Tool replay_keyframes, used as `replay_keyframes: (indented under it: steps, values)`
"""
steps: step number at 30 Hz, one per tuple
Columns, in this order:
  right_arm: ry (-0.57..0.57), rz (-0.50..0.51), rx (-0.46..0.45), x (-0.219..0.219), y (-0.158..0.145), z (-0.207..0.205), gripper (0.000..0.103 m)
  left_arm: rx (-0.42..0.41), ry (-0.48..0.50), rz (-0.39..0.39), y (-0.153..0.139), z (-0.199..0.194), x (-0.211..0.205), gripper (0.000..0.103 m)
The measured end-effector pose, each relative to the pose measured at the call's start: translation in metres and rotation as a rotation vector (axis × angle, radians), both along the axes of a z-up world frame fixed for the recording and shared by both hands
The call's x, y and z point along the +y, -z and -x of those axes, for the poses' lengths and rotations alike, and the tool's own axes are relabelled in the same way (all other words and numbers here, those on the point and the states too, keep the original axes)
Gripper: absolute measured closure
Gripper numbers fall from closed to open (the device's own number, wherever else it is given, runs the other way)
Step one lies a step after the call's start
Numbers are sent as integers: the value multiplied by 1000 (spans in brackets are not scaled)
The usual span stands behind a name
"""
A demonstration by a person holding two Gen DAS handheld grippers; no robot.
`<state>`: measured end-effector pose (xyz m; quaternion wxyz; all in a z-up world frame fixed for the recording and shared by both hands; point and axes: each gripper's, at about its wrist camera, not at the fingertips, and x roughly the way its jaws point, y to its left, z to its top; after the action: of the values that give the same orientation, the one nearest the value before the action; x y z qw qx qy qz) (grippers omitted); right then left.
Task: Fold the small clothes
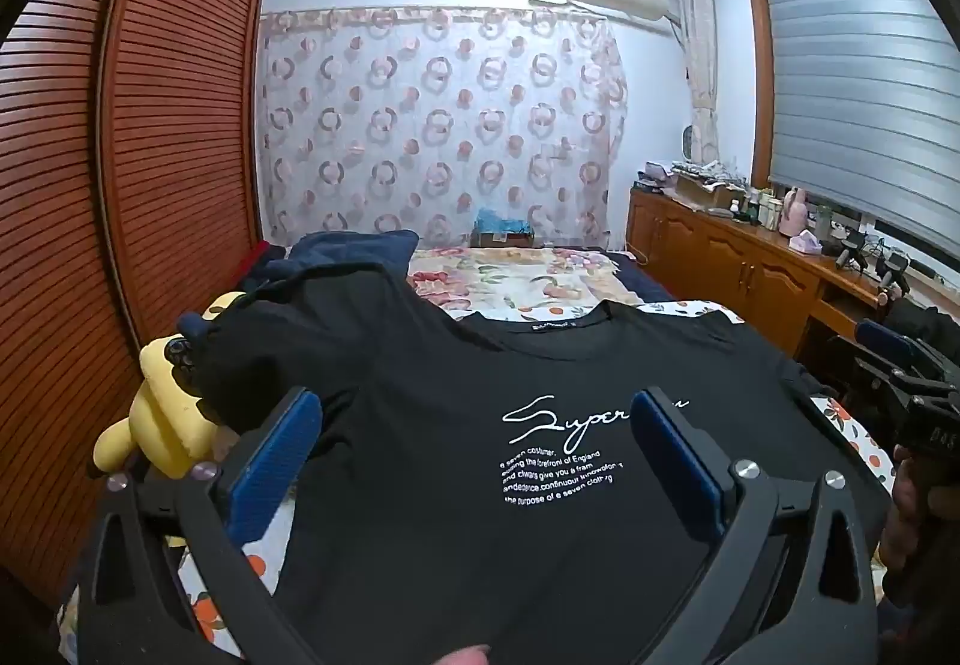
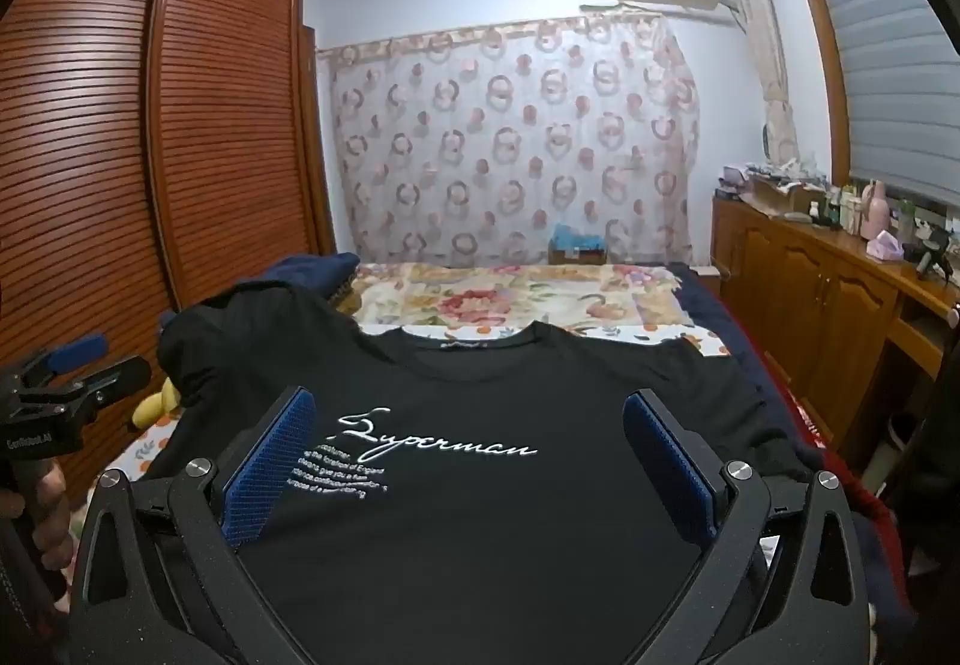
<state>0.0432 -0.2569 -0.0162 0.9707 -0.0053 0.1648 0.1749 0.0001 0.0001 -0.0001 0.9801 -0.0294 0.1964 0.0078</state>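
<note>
A black T-shirt point(image 1: 456, 461) with white script print lies spread face up on the bed, its collar toward the far end; in the right wrist view the T-shirt point(image 2: 480, 515) fills the foreground. Its left sleeve point(image 1: 312, 329) is rumpled upward. My left gripper point(image 1: 477, 413) hovers open over the shirt's left half, blue pads wide apart with nothing between them. Over the shirt's middle my right gripper point(image 2: 465, 416) also stands open and holds nothing. Each gripper shows at the edge of the other's view, held by a hand.
A yellow plush toy point(image 1: 162, 425) sits at the bed's left edge by the slatted wardrobe point(image 1: 150, 125). Dark blue clothes point(image 1: 354, 245) are piled behind the sleeve. A flowered bedspread point(image 2: 516, 299) covers the far bed. A wooden cabinet point(image 2: 828, 293) with bottles runs along the right.
</note>
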Motion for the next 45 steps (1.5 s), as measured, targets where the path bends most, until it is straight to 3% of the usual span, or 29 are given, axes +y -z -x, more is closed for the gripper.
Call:
replay_keyframes:
  steps: [45]
  values:
    - [-2, -18, -1, -1, 0, 2, 0, -12, -1, -23, -3, 1, -2, 0]
